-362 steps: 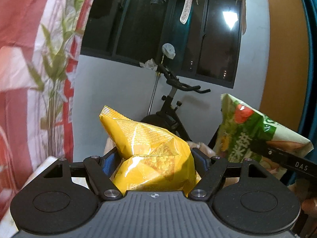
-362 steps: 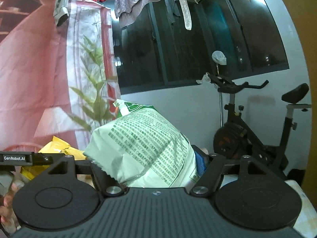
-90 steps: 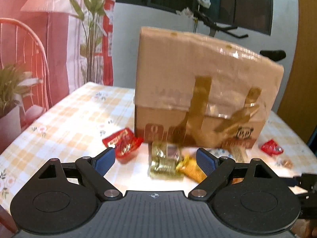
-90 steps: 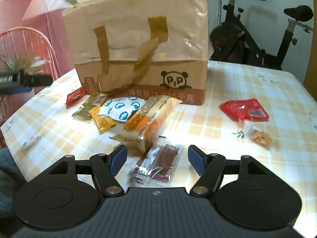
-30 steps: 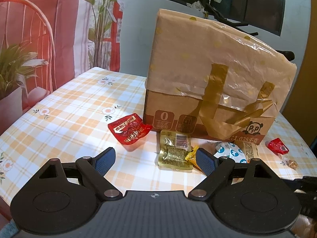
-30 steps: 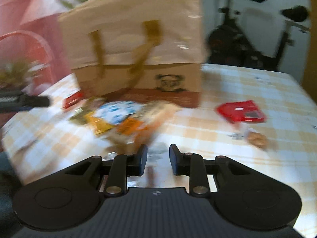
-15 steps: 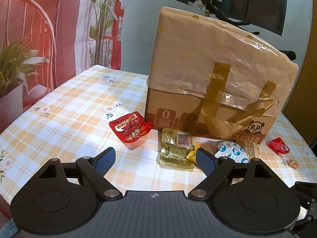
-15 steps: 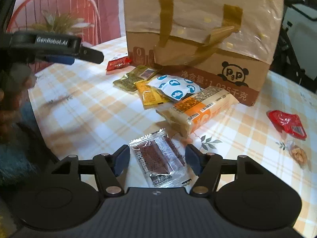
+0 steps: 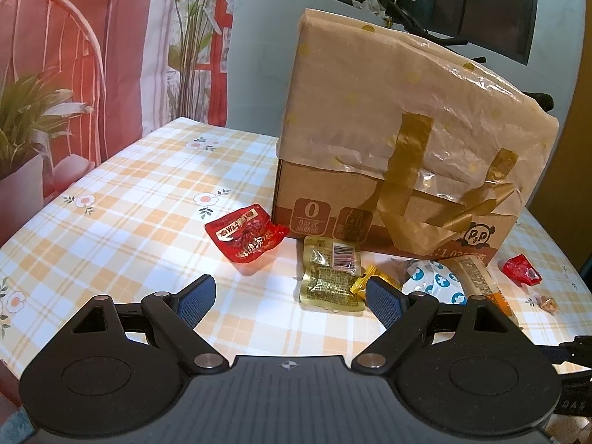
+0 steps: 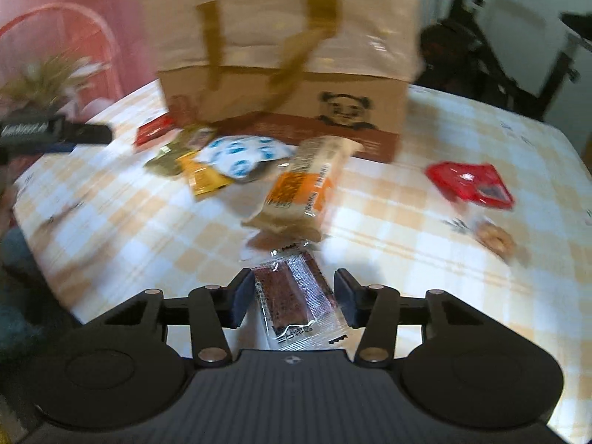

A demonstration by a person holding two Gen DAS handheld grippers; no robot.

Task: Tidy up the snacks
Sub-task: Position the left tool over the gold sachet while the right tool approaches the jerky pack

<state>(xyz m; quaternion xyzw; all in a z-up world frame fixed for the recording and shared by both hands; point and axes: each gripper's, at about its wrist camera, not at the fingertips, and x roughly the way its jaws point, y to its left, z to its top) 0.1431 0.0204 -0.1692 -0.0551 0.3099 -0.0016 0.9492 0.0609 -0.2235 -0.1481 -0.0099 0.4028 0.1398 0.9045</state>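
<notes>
Several snack packets lie on the checked table [image 9: 111, 222] before a tan bag [image 9: 370, 118] pulled over a cardboard box. My right gripper [image 10: 293, 288] is low over the table's near edge. Its jaws are closing around a clear packet with a dark brown bar [image 10: 296, 303]. The pads stand at the packet's edges, and the packet lies flat and uncrumpled. My left gripper [image 9: 289, 290] hovers open with nothing in it. A green-gold packet [image 9: 331, 277] and a red packet [image 9: 246, 236] lie just beyond its fingers.
A long orange pack [image 10: 303, 188], a white-and-blue packet [image 10: 244, 155] and a yellow one [image 10: 203, 177] lie in front of the bag. To the right are a red packet [image 10: 470, 181] and a small wrapped sweet [image 10: 494, 238]. An exercise bike stands behind.
The right jaws went from nearly shut to wide around the clear packet, and now stand narrower at its edges. The right view has swung and blurred. The left gripper has stayed put.
</notes>
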